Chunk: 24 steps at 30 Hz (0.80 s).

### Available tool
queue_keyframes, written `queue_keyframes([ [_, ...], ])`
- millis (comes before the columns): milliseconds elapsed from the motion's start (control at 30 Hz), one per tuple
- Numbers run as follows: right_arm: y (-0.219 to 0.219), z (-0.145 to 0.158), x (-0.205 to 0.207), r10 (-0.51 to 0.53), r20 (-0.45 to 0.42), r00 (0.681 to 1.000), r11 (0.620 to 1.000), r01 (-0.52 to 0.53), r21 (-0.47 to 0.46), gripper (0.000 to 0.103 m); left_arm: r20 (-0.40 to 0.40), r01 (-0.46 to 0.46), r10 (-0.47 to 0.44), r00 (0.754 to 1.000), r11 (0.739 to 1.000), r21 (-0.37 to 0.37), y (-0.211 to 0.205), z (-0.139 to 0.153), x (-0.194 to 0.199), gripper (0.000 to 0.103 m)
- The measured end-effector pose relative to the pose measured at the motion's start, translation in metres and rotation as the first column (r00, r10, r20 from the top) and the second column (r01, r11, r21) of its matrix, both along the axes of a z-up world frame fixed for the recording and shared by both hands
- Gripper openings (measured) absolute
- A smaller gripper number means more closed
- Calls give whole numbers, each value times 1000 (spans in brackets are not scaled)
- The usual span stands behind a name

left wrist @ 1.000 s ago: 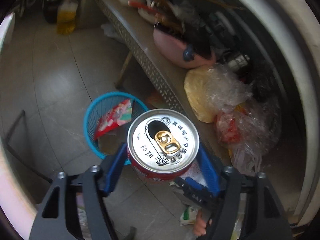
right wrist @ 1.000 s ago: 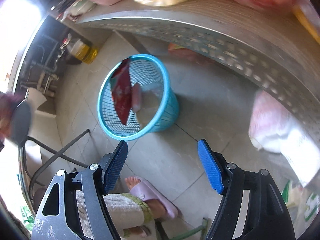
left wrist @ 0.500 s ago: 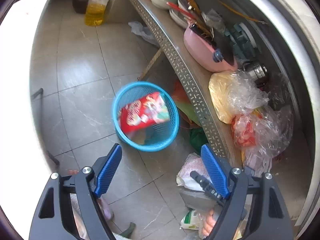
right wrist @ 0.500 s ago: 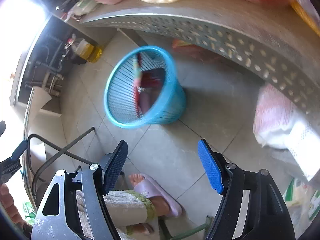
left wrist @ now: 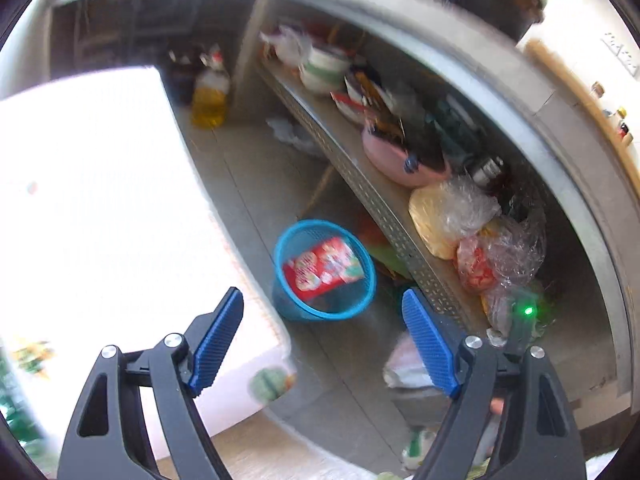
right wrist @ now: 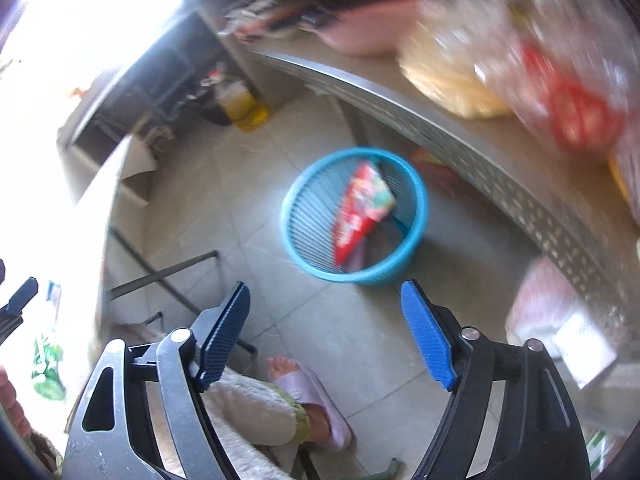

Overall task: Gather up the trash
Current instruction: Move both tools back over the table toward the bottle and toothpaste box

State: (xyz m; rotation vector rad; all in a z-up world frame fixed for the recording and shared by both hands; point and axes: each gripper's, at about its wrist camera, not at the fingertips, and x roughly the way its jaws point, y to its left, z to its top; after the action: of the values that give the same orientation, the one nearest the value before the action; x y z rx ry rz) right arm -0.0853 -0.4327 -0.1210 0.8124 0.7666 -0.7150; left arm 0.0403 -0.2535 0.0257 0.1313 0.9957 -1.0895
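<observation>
A blue mesh waste basket (left wrist: 290, 304) (right wrist: 308, 220) stands on the tiled floor beside a metal shelf. A red snack wrapper (left wrist: 324, 268) (right wrist: 362, 210) leans inside it. My left gripper (left wrist: 322, 338) hangs open above and in front of the basket with nothing between its fingers. My right gripper (right wrist: 324, 334) is also above the floor near the basket; its jaws are opening and nothing lies between them. No can shows in either view.
A perforated metal shelf (left wrist: 360, 184) (right wrist: 500, 172) carries a pink bowl (left wrist: 396, 160), dishes and plastic bags (left wrist: 476, 236). A yellow oil bottle (left wrist: 208, 98) stands on the floor at the back. A white tabletop (left wrist: 100, 220) fills the left. A person's slippered foot (right wrist: 312, 396) and a chair frame (right wrist: 168, 276) are below.
A second ago my left gripper held a red drink can over the basket; the can is gone from it. Both grippers have risen and drawn back, so the basket looks smaller.
</observation>
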Motion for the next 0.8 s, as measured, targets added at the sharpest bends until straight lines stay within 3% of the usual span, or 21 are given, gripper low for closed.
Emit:
queue_keyframes([
  [167,22,47,25,131,130,983,990,-124,-65,82,66,-95,101,993,992,-87,77,25,-3,83],
  [333,54,81,64,326,210,922,945,-312,-97,82,131,-220,237,963,966,-136,161,43,-7,85],
  [467,84,93,110,463,247,851,884,-463,-65,82,145,-360,384,912,918,-164,224,42,-9,87],
  [633,119,100,170,588,262,765,795,-607,-10,82,123,-526,543,831,838,-147,283,30,3,87],
  [800,165,103,243,702,263,662,670,-739,71,82,126,-646,654,746,756,-101,326,20,22,87],
])
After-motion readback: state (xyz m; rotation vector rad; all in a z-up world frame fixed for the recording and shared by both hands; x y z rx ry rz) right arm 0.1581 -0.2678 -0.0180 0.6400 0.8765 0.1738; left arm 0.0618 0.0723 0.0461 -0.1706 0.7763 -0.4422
